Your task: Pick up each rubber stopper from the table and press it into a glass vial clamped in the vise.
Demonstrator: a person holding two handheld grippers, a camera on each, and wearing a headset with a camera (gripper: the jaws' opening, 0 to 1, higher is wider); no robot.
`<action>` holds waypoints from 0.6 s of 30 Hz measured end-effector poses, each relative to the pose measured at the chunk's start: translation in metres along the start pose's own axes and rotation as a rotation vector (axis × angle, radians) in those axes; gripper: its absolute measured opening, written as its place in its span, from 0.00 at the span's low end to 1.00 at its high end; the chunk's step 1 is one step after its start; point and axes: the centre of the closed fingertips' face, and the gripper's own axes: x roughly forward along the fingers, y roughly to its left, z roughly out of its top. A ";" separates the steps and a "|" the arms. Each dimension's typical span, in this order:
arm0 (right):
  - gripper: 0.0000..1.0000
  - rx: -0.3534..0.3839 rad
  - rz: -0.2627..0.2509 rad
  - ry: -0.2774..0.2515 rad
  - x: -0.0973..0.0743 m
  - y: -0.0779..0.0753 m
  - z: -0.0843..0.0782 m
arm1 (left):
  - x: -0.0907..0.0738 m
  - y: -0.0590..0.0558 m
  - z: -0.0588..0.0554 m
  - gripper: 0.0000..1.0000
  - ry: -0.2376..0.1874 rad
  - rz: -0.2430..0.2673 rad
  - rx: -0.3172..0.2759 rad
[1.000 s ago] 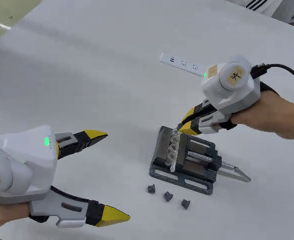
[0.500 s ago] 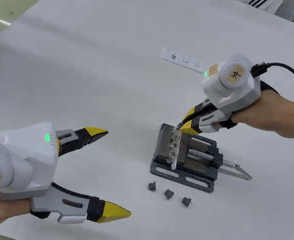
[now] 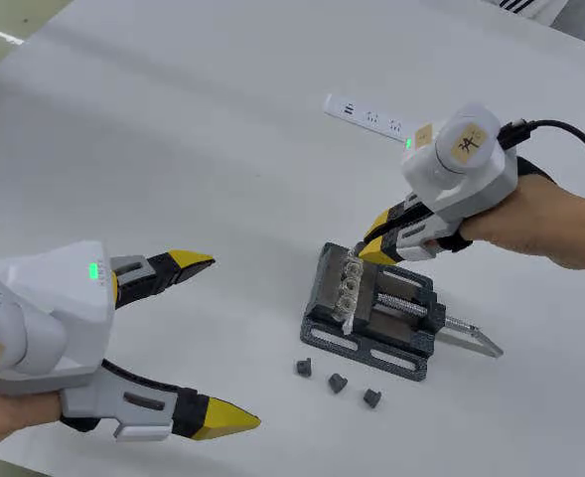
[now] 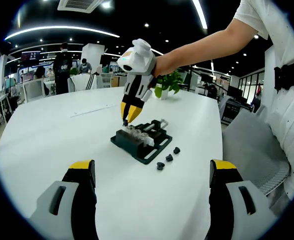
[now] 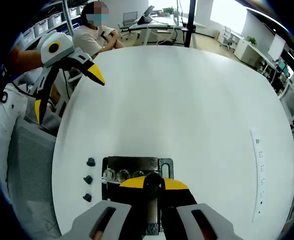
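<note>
A dark vise [image 3: 389,320] [image 5: 137,162] [image 4: 143,144] clamps a row of clear glass vials [image 3: 349,289] [image 5: 122,175]. My right gripper [image 3: 370,249] [image 5: 153,184] [image 4: 128,116] is shut on a dark rubber stopper [image 5: 153,179], held at the far end of the vial row. I cannot tell whether the stopper is seated in a vial. Three more stoppers [image 3: 338,382] [image 5: 88,179] [image 4: 168,157] lie on the table in front of the vise. My left gripper [image 3: 211,340] [image 4: 151,172] [image 5: 67,67] hovers open and holds nothing, well to the left of the vise.
A white power strip [image 3: 365,117] [image 5: 259,175] lies on the white round table [image 3: 173,149] behind the vise. The vise's handle [image 3: 471,338] sticks out to the right. A cable [image 3: 570,139] trails from the right gripper. People sit at desks beyond the table.
The right gripper stays at the far end of the vial row with hardly any movement. The left gripper has hardly moved either. The head camera has shifted slightly.
</note>
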 end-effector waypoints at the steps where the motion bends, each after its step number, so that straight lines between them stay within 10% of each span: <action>1: 0.06 -0.001 0.001 0.003 0.000 0.001 0.000 | 0.000 0.000 0.000 0.94 0.001 0.000 -0.001; 18: 0.06 0.001 0.017 0.080 0.001 0.003 0.001 | 0.000 0.001 -0.003 0.94 -0.002 0.001 -0.006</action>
